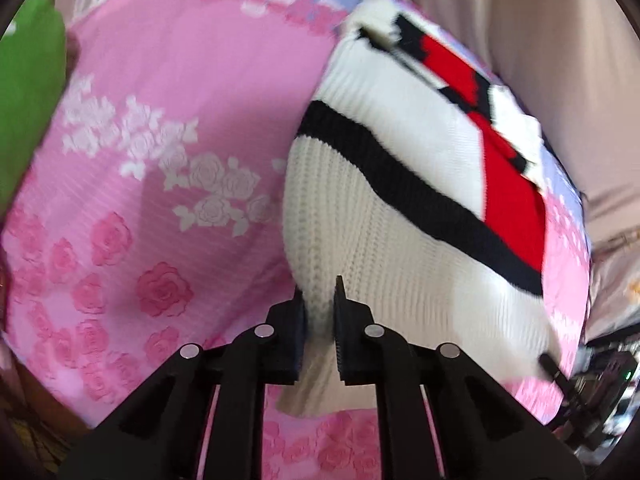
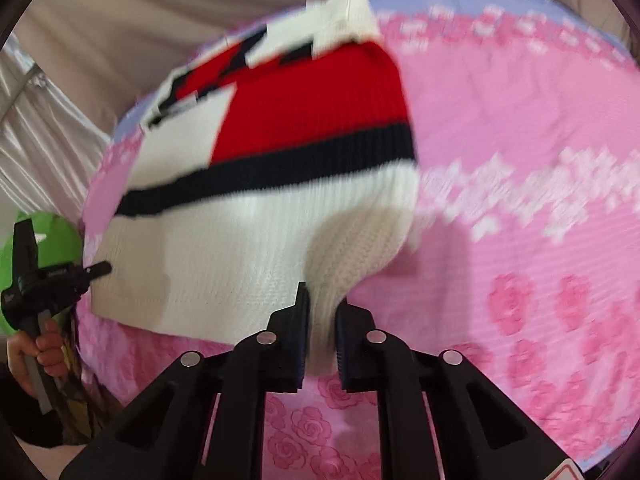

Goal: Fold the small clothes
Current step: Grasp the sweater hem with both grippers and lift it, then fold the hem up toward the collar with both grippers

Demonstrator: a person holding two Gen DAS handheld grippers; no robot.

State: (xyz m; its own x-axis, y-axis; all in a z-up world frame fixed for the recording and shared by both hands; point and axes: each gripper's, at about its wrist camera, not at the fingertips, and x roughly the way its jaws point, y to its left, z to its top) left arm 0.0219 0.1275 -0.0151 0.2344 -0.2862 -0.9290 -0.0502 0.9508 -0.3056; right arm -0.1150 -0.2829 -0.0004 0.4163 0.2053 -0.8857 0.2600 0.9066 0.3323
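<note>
A small knit sweater [image 1: 400, 208], white with a navy stripe and red blocks, lies partly lifted over a pink rose-print bedspread [image 1: 160, 160]. My left gripper [image 1: 320, 300] is shut on the sweater's white hem at one corner. My right gripper [image 2: 322, 304] is shut on the white hem [image 2: 332, 272] at the other corner. The sweater [image 2: 260, 160] stretches away from both grippers toward the far edge of the bed. The left gripper also shows at the left edge of the right wrist view [image 2: 44, 280], held by a hand.
The pink bedspread [image 2: 520, 140] spreads to the right in the right wrist view. Beige curtains [image 1: 520, 20] hang behind the bed. A green object [image 1: 28, 100] sits at the far left. Dark equipment [image 1: 600, 380] stands at the lower right.
</note>
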